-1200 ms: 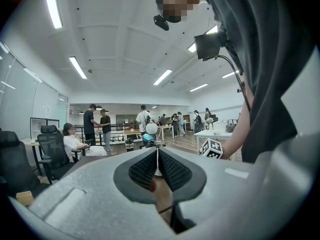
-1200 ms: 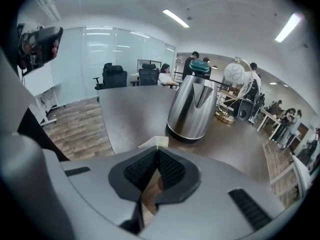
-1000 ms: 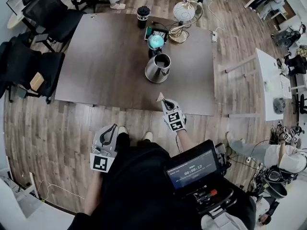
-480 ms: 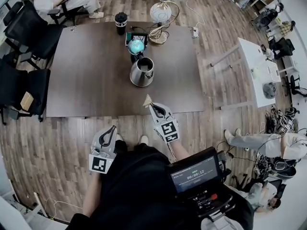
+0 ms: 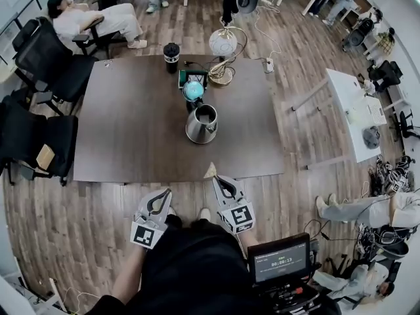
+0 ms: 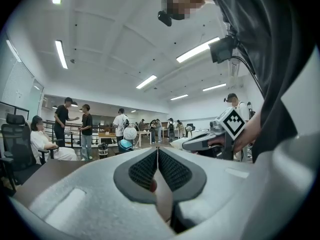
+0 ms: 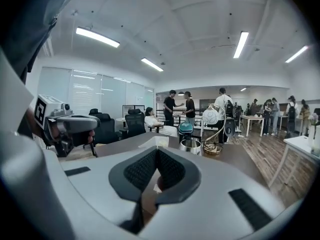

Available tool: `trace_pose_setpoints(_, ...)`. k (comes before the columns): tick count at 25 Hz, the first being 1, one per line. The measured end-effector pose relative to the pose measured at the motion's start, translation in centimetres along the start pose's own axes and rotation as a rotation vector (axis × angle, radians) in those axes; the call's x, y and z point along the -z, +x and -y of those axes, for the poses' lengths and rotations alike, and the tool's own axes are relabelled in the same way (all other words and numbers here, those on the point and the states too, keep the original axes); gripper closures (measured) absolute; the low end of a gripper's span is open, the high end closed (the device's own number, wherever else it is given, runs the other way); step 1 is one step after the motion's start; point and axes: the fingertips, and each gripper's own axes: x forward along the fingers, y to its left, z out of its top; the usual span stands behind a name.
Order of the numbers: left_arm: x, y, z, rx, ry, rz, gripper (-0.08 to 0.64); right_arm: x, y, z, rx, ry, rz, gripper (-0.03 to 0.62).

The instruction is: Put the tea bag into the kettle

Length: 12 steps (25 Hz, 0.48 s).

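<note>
At centre of the head view: brown table (image 5: 131,130), rectangular, its top mostly bare.

Item, black office chairs (image 5: 49,58): two, at 9 o'clock of the table, off its short edge.

Item, kettle (image 5: 201,123): steel, upright, lid off and mouth open, on the table right of its middle. What looks like a teal globe (image 5: 193,90) stands just beside it at 12 o'clock, and a black cup (image 5: 171,52) sits near the far edge at 11 o'clock.

Item, right gripper (image 5: 216,178): held at the table's near edge, at 6 o'clock of the kettle and well apart from it. Its own view shows the jaws clenched on the tea bag.

Item, left gripper (image 5: 165,194): at 8 o'clock of the right gripper, off the table and over the wood floor. Jaws pressed together with nothing between them.

Item, tea bag (image 5: 210,170): pale, sticking out past the right gripper's tips, apparently just over the table's near edge. It points toward the kettle at 12 o'clock and is not in it.
</note>
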Motion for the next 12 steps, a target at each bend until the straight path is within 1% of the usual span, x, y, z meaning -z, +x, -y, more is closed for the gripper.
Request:
trace_pose_setpoints(4, -0.2, 0.6, -0.5, 0.02, -0.007, 0.012, 0.56, -0.7, -0.4, -1.0, 0.008, 0.033, 0.028, 0.584)
trace_pose_setpoints(7, -0.5, 1.0, -0.9, 0.036, -0.003, 0.021, 0.559, -1.4, -0.2, -1.7, 0.005, 0.033, 0.051, 0.584)
trace_pose_setpoints(12, -0.8, 0.9, -1.5, 0.066, -0.014, 0.034, 0.56, -2.8, -0.1, -2.5, 0.03, 0.03, 0.071, 0.584)
